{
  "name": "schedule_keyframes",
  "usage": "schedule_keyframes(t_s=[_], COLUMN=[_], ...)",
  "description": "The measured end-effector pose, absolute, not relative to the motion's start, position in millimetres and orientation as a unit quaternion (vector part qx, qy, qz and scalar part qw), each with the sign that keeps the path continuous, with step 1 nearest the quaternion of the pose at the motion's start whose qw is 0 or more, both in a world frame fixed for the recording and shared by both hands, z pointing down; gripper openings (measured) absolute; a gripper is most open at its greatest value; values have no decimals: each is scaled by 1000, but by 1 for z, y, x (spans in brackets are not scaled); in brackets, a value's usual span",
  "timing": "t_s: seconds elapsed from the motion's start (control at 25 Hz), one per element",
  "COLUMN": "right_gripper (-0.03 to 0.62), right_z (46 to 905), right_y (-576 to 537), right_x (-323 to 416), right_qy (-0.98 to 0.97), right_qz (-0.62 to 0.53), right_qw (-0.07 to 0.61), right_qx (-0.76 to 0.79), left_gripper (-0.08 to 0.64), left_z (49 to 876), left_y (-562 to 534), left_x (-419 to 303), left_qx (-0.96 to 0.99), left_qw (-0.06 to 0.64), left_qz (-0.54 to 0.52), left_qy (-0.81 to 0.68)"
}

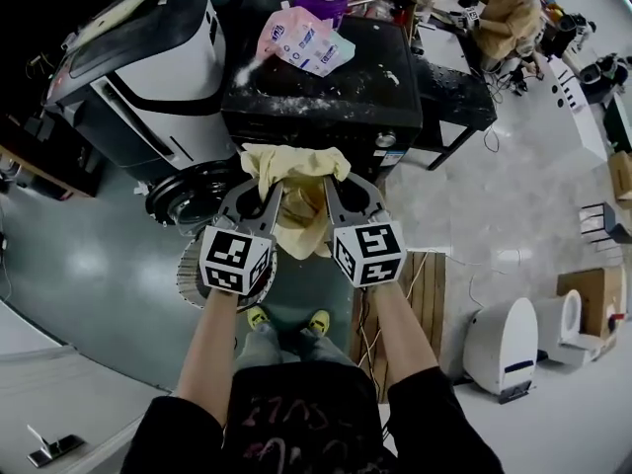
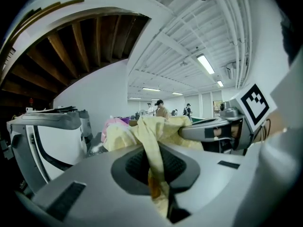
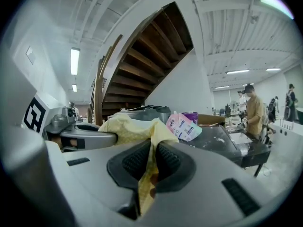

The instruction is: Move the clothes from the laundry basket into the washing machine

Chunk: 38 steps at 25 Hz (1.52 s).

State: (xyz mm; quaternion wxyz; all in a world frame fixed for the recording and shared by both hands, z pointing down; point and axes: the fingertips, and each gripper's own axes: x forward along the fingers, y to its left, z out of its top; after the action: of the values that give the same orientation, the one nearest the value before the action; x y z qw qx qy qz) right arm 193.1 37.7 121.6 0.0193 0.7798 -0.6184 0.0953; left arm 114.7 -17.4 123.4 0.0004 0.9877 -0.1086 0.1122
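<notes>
Cloth (image 1: 294,163), pale yellow, hangs bunched between the two claws in front of the black washing machine (image 1: 326,102). The laundry basket (image 1: 188,276) is lower at the left. The left claw (image 1: 265,197) and the right claw (image 1: 331,194) each clench its upper edge.

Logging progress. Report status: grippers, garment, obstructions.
Left gripper and right gripper both shut on yellow garment. Garment hangs in front of washing machine, not yet inside. No obstruction visible.
</notes>
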Motion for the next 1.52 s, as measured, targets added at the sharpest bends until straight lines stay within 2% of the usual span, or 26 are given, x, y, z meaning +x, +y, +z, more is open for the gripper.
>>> schedule_keyframes(t_s=[0.72,1.2,1.52], right_gripper=[20,20,20], right_z=[112,155,214], right_y=[38,15,-2], right_x=[247,274,303], right_qy=[-546,-535,-545], right_qz=[90,117,152], right_qw=[28,28,31], right_qx=[833,836,824], left_gripper=[30,31,30], left_z=[110,152,206], left_y=[-32,-57,-73], left_x=[176,203,232], left_qx=[995,993,990], left_qw=[-14,1,16], left_qz=[95,120,136], left_qy=[-20,-9,-25])
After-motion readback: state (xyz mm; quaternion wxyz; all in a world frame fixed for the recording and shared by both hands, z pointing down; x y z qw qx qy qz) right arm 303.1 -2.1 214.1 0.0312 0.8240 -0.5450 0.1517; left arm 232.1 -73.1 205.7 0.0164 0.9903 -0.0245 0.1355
